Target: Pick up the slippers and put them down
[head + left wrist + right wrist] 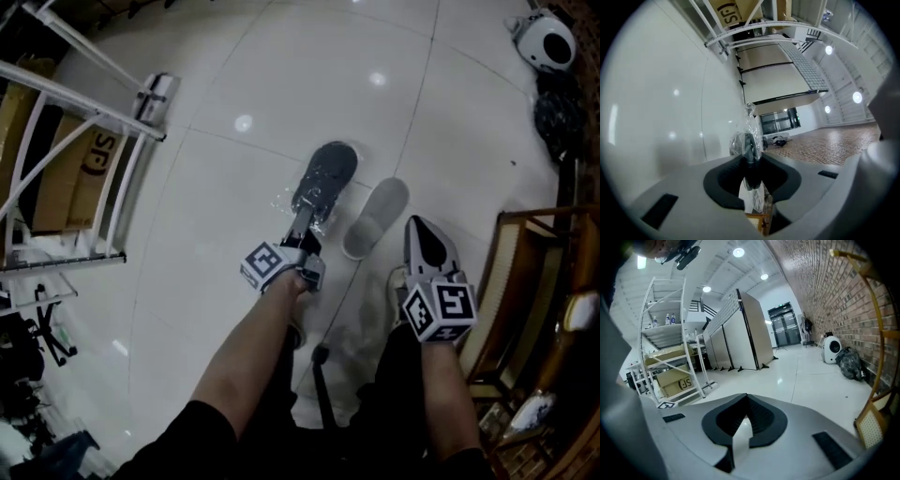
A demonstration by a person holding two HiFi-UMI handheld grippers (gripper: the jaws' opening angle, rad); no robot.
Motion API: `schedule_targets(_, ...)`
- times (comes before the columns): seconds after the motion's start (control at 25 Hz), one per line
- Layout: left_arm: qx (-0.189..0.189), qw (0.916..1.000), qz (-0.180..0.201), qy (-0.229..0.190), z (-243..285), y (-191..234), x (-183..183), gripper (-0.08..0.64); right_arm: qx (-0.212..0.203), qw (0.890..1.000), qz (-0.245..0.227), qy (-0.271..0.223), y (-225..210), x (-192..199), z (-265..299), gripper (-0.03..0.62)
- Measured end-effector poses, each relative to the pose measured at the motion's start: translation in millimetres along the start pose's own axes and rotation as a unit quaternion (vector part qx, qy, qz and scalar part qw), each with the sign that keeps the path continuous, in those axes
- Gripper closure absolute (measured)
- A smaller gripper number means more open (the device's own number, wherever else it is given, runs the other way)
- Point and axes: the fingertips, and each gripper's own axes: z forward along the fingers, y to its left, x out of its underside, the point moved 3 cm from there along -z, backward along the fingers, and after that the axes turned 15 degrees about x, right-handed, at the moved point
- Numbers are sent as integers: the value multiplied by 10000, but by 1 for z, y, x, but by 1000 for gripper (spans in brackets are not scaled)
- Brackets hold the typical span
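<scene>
A glossy white tiled floor (234, 187) fills my head view of a high, bright hall, and the right gripper view shows a brick wall (825, 291) along one side. At far left stands one white metal rack (94, 112) with a cardboard box (80, 164) on its lower shelf. I count two slippers and two grippers. Left of centre, my left gripper (303, 225) is clamped on the heel end of the dark slipper (326, 178). The slipper is wrapped in clear crinkled plastic and reaches away from the jaws, low over the tiles. I cannot tell whether it touches them. In the left gripper view the dark edge and the plastic sit pinched between the pads. Just to its right, the light grey slipper (377, 216) lies alone on the floor, apart from both tools. Next comes my right gripper (420, 230), beside that slipper but not touching it. Its jaws are pressed together at the tips with nothing between them. At the right edge stands one wooden chair (525, 272) with a cane panel. Beyond it, in the far corner, are one round white appliance (547, 39) and one black bag (558, 112), set close together.
</scene>
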Motion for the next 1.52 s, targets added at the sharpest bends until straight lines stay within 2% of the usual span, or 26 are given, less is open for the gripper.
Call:
schedule_targets(0.16, -322, 9993, -185, 17, -1, 50, 6, 483, -182, 9987, -28, 471, 9, 26, 14, 583)
schedule_targets(0.44, -539, 9981, -295, 36, 1, 111, 25, 480, -70, 9974, 35, 721, -9, 53, 43, 583)
schedule_targets(0.52, -829, 9959, -349, 84, -6, 125, 29, 480, -2, 9960, 47, 889, -10, 62, 54, 583)
schedule_targets(0.6, -1251, 9914, -317, 198, -14, 140, 33, 469, -105, 9948, 228, 990, -11, 67, 58, 583)
schedule_targets(0.68, -1725, 9842, -274, 279, -19, 155, 36, 369, -197, 9940, 334, 1025, -13, 69, 58, 583)
schedule_targets(0.72, -1952, 9800, -273, 283, -22, 162, 36, 302, -207, 9939, 331, 1027, -14, 70, 58, 583)
schedule_targets(0.88, -2735, 9606, -410, 270, -36, 180, 42, 236, -127, 9928, 355, 1134, -15, 78, 60, 583)
schedule_targets(0.96, -2997, 9518, -368, 538, -38, 184, 49, 207, -111, 9920, 420, 1185, -15, 82, 59, 583)
schedule_targets(1.04, -3292, 9390, -179, 984, -38, 186, 56, 172, -135, 9918, 451, 1192, -15, 84, 58, 583)
schedule_targets(1.08, -3473, 9289, -30, 1289, -39, 187, 60, 172, -144, 9917, 445, 1195, -15, 83, 58, 583)
schedule_targets(1.12, -3674, 9152, 165, 1648, -42, 188, 63, 168, -147, 9917, 432, 1202, -15, 83, 57, 583)
schedule_targets(1.2, -4019, 8799, 706, 2434, -52, 190, 69, 158, -143, 9915, 415, 1225, -14, 83, 58, 583)
schedule_targets(1.28, -4131, 8467, 1298, 3092, -56, 188, 73, 158, -146, 9911, 401, 1262, -16, 83, 59, 583)
schedule_targets(1.32, -4120, 8360, 1509, 3295, -56, 186, 75, 159, -148, 9909, 398, 1277, -18, 83, 60, 583)
schedule_targets(1.36, -4067, 8320, 1625, 3404, -54, 184, 75, 160, -141, 9909, 394, 1279, -19, 82, 61, 583)
schedule_targets(1.52, -3634, 8424, 2020, 3428, -29, 161, 63, 162, 120, 9911, 193, 1314, -16, 77, 60, 583)
